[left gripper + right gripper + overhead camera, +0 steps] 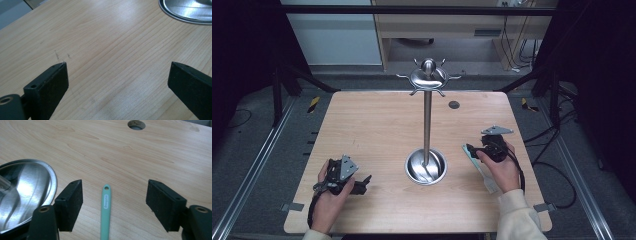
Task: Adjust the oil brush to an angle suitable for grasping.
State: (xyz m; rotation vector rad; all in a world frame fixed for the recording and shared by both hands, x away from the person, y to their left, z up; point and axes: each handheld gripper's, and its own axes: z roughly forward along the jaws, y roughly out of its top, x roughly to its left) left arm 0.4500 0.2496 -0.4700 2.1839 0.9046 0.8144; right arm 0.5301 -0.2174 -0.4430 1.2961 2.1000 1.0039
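Utensil: a mint-green handle (106,207) lay flat on the worktop (372,130), beside the steel stand's base (426,167).
Right claw (113,197): wide, straddling it.
Left claw (117,75): wide, empty.
Handling: likely light, stiff, slippery; best pinched mid-handle.

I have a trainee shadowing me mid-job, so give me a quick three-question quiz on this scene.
1. True or false: the right gripper is clamped on the mint-green utensil handle.
2. What lies between the left gripper fingers? A) the handle B) bare wooden table C) the steel base
3. What tall item stands mid-table?

Key
1. False: the fingers stand open on either side of the handle, apart from it.
2. B
3. A steel hanging stand with hooks on top and a round dished base.
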